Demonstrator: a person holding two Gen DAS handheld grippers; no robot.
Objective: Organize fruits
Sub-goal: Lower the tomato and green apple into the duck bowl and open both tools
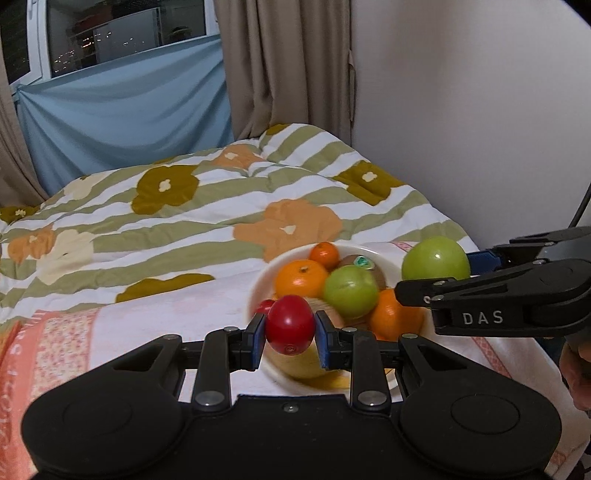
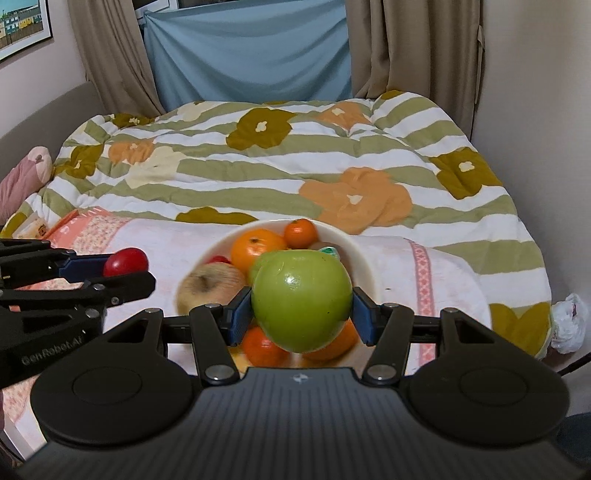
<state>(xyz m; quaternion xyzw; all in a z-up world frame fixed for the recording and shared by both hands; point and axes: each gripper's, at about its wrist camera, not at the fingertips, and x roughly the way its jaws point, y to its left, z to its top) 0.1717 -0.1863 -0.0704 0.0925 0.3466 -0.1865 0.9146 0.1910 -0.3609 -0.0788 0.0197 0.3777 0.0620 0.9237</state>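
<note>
i'm in a bedroom at home. in front of me is a bed covered with a quilted duvet (image 2: 280, 166) in green and white stripes with big orange, olive and cream flowers. a pink-and-white patterned towel (image 2: 436, 280) is spread across its near end. behind the bed hang beige curtains (image 2: 413, 48), with a blue sheet (image 2: 251, 55) stretched over the lower part of a window (image 1: 122, 33), where dark glass and small lights show. a framed picture (image 2: 22, 26) hangs on the plain wall to one side, and a pink cushion (image 2: 22, 177) lies at the bed's edge.
</note>
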